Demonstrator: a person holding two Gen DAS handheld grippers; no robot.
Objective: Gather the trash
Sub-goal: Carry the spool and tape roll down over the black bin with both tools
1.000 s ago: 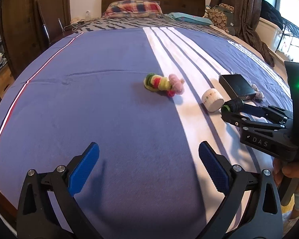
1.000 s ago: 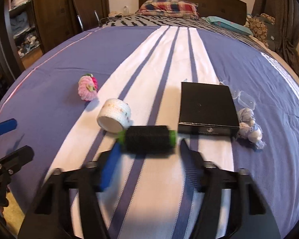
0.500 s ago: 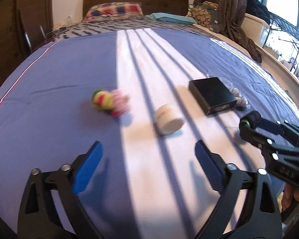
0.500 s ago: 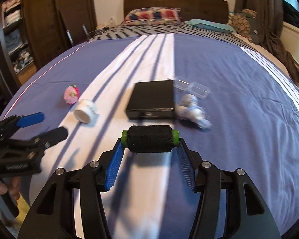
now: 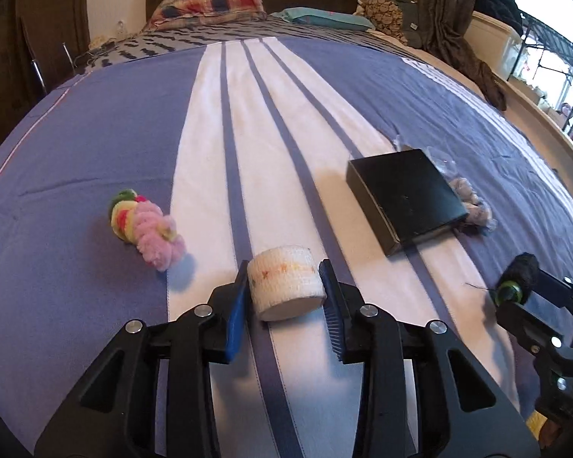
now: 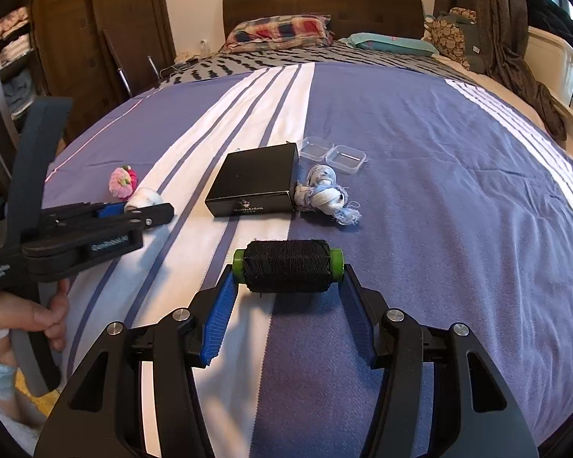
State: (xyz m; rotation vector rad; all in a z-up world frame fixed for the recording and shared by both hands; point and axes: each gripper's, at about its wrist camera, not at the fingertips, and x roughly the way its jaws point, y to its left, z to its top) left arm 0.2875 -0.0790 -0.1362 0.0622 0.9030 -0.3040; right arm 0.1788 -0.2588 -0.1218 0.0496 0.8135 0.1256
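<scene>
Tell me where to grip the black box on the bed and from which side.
Take the black box across its two long side walls, coming from its near labelled edge. It lies flat and low; the cloth scraps crowd its right side, so mind them.

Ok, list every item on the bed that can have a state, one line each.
left gripper: jaws just closed onto the white tape roll
right gripper: shut on the black thread spool
black box: closed, lying flat
clear plastic case: lying open
fabric scraps: bunched beside the box

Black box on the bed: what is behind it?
Behind the black box lie two clear plastic tubs, beside a knotted rag. Whatever lies under the box is hidden.
</scene>
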